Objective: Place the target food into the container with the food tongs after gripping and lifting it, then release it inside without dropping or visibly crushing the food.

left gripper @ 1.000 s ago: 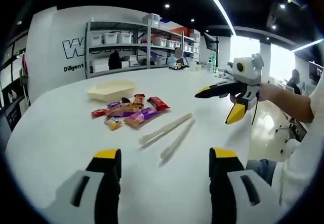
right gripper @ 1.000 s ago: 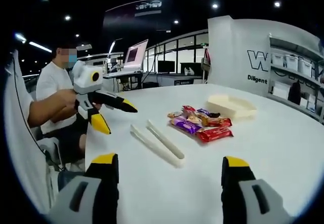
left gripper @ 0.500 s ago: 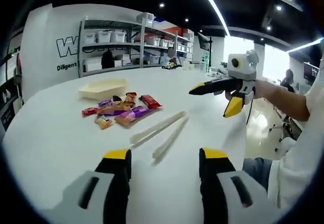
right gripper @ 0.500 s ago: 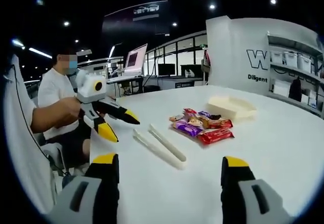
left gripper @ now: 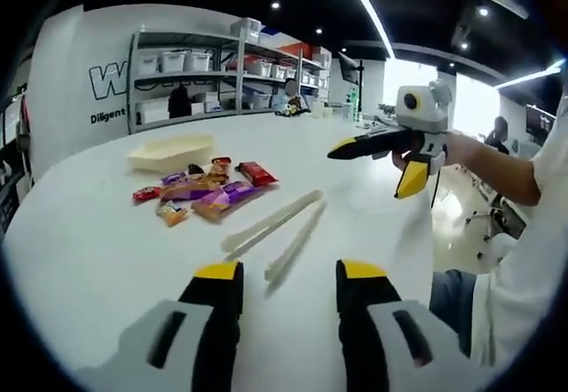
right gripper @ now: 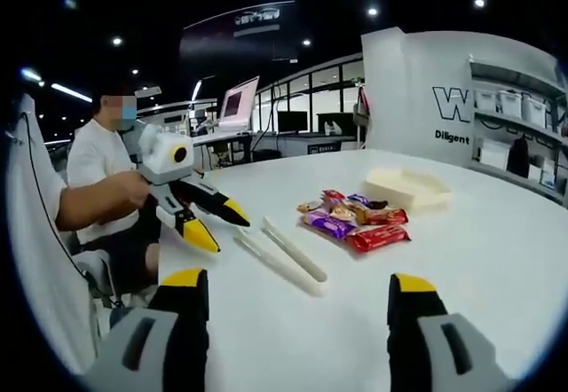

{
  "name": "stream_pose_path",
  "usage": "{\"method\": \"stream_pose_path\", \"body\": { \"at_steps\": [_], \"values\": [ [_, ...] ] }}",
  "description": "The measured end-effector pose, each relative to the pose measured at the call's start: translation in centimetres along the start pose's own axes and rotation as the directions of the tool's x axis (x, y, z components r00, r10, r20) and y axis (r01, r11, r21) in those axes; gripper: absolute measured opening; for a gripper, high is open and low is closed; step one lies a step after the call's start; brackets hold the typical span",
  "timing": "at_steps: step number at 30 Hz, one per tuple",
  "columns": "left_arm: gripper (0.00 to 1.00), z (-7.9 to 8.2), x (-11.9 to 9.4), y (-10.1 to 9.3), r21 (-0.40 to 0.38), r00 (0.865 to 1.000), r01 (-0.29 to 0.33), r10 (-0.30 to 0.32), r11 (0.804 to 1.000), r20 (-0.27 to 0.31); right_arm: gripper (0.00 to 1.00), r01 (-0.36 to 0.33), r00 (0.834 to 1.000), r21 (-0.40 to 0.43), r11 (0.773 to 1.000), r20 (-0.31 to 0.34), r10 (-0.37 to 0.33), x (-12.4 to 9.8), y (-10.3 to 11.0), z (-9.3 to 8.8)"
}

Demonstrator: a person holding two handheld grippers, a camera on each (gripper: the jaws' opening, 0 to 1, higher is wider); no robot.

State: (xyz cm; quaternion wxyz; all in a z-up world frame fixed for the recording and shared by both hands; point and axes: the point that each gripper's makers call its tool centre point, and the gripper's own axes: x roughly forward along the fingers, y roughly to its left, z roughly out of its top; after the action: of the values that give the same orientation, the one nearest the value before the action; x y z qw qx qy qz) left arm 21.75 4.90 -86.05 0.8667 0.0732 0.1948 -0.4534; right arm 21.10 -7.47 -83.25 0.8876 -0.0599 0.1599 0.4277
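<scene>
Tongs [left gripper: 273, 237] lie untouched on the table [left gripper: 98, 241] beside the snack packets [left gripper: 202, 192] — left gripper [left gripper: 288, 277] narrowed but apart, right gripper [right gripper: 298, 286] wide apart.

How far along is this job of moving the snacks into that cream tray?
Nothing looks done yet: the container appears empty, and the wrapped snacks lie in a pile on the white table beside it. In hand: the left gripper hovers just short of the food tongs, jaws apart; the right gripper holds nothing. Left: pick up the tongs, grip a snack, lift, release inside.
</scene>
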Motion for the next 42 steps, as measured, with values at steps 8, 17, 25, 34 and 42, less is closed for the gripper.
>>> {"method": "stream_pose_path", "body": {
  "at_steps": [8,17,25,34,42],
  "values": [
    [0.37,0.1,0.3,0.2,-0.002,1.0,0.013,-0.013,1.0,0.0,0.82,0.001,1.0,0.004,1.0,-0.002,-0.001,-0.1,-0.1,-0.2],
    [0.31,0.0,0.8,0.3,0.007,1.0,0.025,-0.025,1.0,-0.006,0.82,0.006,1.0,0.008,1.0,-0.004,-0.006,-0.3,-0.3,-0.3],
    [0.22,0.1,1.0,0.4,0.026,1.0,0.028,-0.029,0.999,0.003,0.81,0.009,1.0,0.016,1.0,-0.005,-0.009,-0.5,-0.5,-0.3],
    [0.14,0.0,1.0,0.7,0.034,1.0,0.025,-0.025,0.999,0.006,0.8,0.009,1.0,0.018,1.0,-0.007,-0.008,-0.4,-0.6,-0.4],
    [0.11,-0.2,1.2,0.7,0.035,1.0,0.028,-0.029,0.999,0.01,0.8,0.011,1.0,0.023,1.0,-0.009,-0.01,-0.5,-0.6,-0.5]
  ]
}}
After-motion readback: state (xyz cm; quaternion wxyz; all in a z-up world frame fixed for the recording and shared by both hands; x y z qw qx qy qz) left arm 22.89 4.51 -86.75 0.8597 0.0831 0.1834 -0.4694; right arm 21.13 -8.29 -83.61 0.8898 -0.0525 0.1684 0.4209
